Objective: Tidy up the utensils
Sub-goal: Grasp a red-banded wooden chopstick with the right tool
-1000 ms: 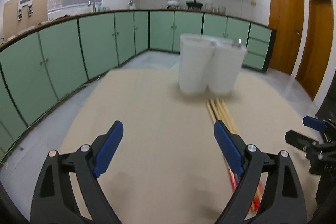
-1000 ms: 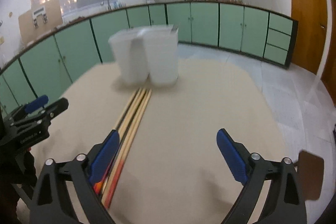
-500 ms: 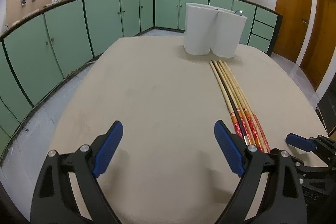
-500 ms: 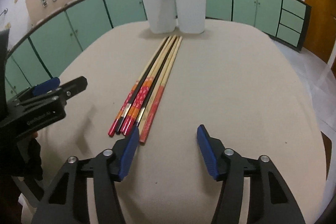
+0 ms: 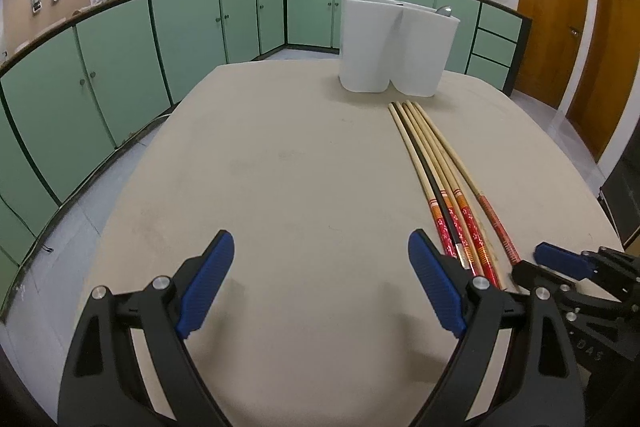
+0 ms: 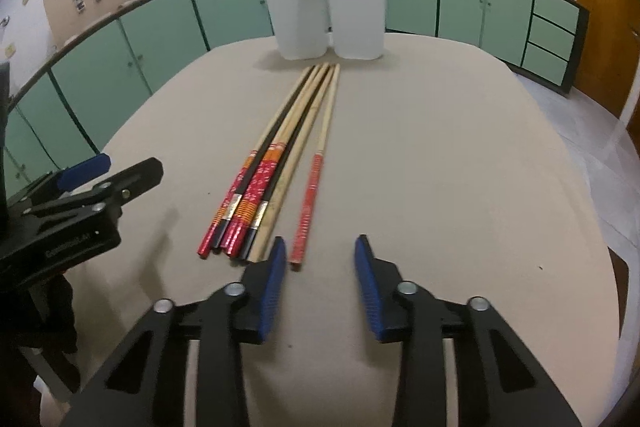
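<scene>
One red-ended chopstick (image 6: 310, 195) lies just before the right claw (image 6: 320, 281).

Black gripper (image 6: 320, 281) frames, blue ribbed pads, silver screws.

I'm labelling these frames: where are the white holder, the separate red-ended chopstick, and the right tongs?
white holder (image 6: 304, 23), right wrist view, left compartment's front wall
separate red-ended chopstick (image 6: 307, 207), right wrist view, red patterned end
right tongs (image 6: 320, 277), right wrist view, between the tips

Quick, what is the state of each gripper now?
Left gripper: open, holding nothing.
Right gripper: open, holding nothing, just behind the chopsticks.
</scene>
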`<state>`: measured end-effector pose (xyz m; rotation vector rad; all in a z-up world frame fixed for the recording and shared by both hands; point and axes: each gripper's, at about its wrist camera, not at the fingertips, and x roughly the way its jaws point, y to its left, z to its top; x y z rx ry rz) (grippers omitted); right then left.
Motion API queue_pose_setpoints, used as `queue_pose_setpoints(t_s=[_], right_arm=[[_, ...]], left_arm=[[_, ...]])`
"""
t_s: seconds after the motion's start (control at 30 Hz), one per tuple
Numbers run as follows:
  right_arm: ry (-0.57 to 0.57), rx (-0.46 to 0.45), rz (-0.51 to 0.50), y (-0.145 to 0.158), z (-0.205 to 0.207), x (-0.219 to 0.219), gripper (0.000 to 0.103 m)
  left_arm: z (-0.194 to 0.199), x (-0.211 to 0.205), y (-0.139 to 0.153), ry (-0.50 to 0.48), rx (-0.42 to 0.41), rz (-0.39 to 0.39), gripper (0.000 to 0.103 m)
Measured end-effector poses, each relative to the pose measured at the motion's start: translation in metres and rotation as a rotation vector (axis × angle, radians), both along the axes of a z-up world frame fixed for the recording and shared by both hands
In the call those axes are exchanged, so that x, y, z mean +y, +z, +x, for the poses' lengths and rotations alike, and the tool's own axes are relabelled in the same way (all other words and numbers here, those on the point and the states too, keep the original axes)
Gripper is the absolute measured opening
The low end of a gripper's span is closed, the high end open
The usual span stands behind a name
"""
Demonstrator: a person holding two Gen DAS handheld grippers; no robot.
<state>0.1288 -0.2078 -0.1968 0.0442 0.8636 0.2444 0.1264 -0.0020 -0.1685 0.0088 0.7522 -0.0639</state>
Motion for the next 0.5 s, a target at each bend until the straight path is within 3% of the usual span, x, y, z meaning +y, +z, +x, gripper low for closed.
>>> queue_pose_setpoints(t_s=[0.17,0.5], right_arm=[[0.027,0.004,0.002,-0.002,-0.002,0.005,0.008],[-0.077,0.009,0.038,-0.002,0.000,-0.030,0.006]], left_arm=[[0.001,-0.005,-0.002,-0.030,0.019,-0.003,0.087],[0.000,-0.031,-0.011,-0.137,0.073,-0.018,0.087]])
